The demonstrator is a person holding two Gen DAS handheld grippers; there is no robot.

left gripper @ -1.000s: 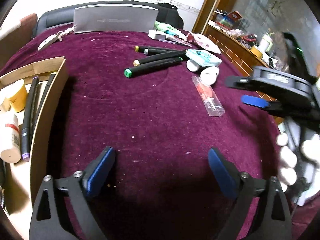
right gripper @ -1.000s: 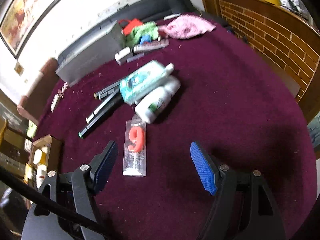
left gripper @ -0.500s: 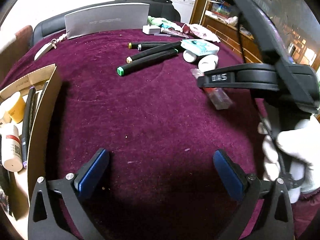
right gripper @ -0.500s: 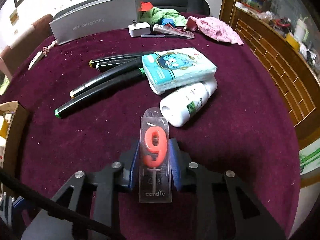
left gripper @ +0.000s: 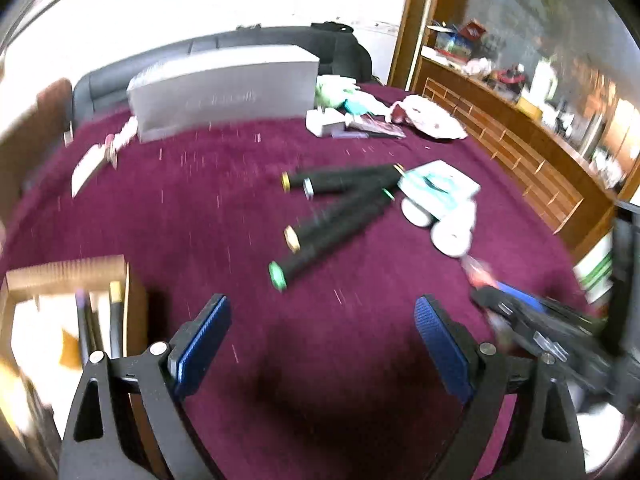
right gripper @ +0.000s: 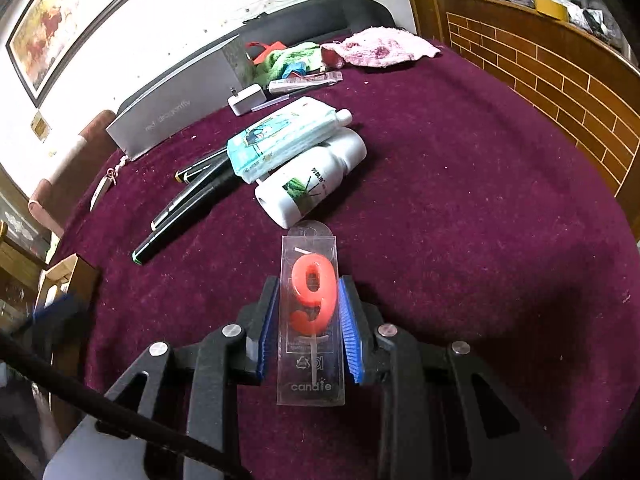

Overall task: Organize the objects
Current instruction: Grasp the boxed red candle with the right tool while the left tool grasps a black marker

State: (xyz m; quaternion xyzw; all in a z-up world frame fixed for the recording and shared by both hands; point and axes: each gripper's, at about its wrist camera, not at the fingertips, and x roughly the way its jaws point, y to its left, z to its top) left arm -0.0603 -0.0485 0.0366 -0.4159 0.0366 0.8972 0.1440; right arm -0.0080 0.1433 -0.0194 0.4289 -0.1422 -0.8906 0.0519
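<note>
**Kid:** On the purple table (right gripper: 460, 184), what is hard to see?

**Friend:** The left camera's picture is smeared. The cardboard box (left gripper: 72, 280) at the table's left edge is cut off, and what is inside is a blur. The right claw (right gripper: 308, 320) shows only as a dark shape there.

**Kid:** What changed?

**Friend:** A second ago the candle pack (right gripper: 311, 320) lay flat between wide-apart blue pads. Now the right claw pinches its two long sides, near the table's close edge. The left claw (left gripper: 320, 344) is spread wide with nothing in it, and it has just closed a little.

**Kid:** How many things?

**Friend:** One candle pack with a red nine. Four black markers (right gripper: 180, 216) near the middle. Two white bottles (right gripper: 312, 180). One tissue pack (right gripper: 280, 140) lying on top of them. One grey box (right gripper: 176, 116) at the far edge.
</note>
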